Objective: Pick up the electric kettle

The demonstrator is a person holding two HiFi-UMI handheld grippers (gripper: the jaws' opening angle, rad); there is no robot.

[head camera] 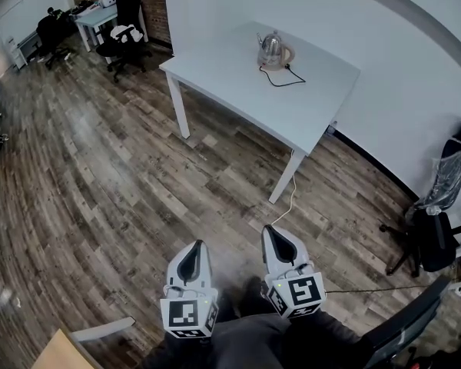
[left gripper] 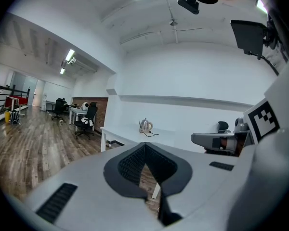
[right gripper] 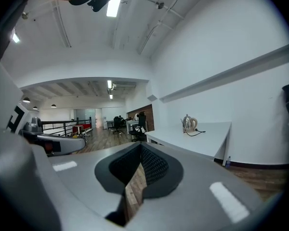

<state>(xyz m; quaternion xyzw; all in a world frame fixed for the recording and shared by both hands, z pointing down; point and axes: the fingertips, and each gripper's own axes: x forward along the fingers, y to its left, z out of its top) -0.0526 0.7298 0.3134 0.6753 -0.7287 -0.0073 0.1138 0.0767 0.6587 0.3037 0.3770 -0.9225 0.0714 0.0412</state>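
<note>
Wooden planks of the floor (head camera: 100, 183) fill most of the head view, and the white table (head camera: 238, 79) stands well ahead against the wall, with the electric kettle (head camera: 272, 50) upright near its far edge and a black cord (head camera: 281, 80) looping on the tabletop just beside it. Only this view shows both tools from above: the left gripper (head camera: 197, 244) and the right gripper (head camera: 268, 229) are held side by side low in the frame, well apart from the table, each tapering to a closed tip. It alone also shows a plastic-covered chair (head camera: 448, 177) at the right wall. The left gripper view looks along its own jaws (left gripper: 144, 144), pressed together with nothing between them, and finds the kettle (left gripper: 145, 125) small and distant above them; the other tool (left gripper: 216, 141) shows at its right edge. The right gripper view shows its jaws (right gripper: 140, 146) likewise pressed together and empty, the kettle (right gripper: 188, 123) up to the right on the table, and a black railing (right gripper: 62, 125) far off at the left.
</note>
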